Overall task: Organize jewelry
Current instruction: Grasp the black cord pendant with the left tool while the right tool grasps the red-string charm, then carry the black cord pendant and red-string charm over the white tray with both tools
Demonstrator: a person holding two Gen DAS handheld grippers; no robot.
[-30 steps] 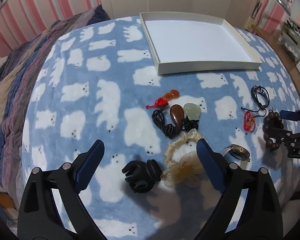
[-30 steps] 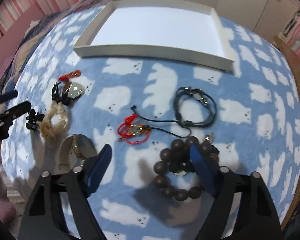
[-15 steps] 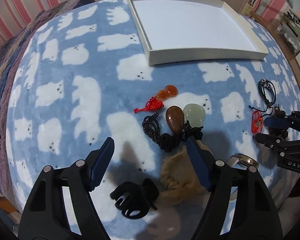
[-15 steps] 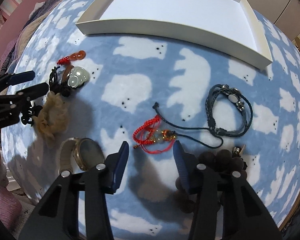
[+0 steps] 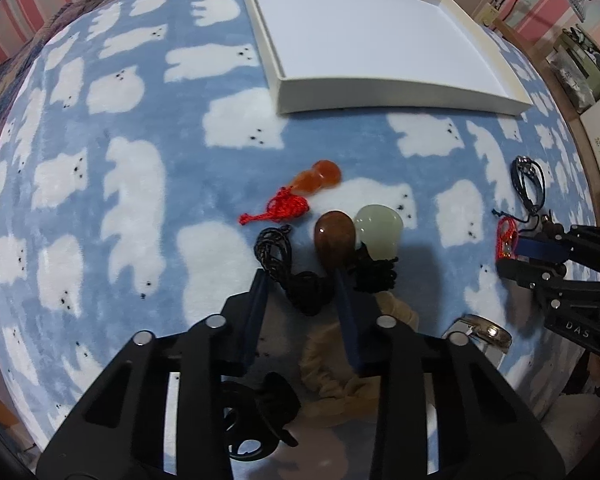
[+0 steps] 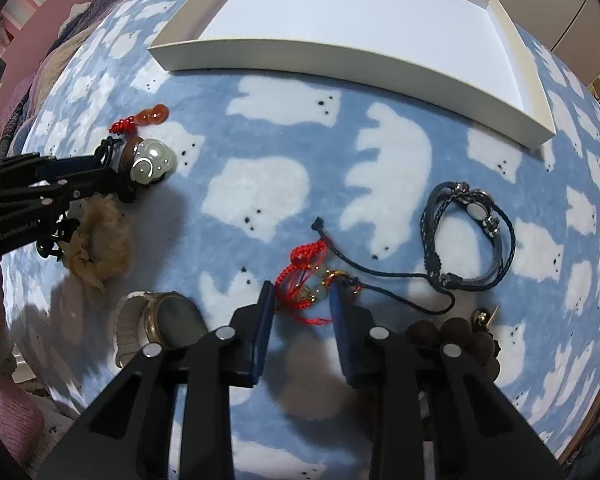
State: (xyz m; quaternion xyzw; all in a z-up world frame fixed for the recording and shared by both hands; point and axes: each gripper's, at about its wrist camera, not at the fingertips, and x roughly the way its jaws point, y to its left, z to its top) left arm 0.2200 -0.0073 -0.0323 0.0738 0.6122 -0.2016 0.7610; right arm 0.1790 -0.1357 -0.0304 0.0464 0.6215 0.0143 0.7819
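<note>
Left gripper closing around the glossy brown teardrop pendant's black braided cord, pendant lengthwise toward the white tray. Right gripper closing astride the red knotted-string bracelet on fleece.

Fleecy blanket, glossy stone pendants, seemingly cardboard tray

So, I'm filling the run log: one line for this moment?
left tool: closing around black cord | right tool: closing around red string bracelet | white tray: empty
</note>
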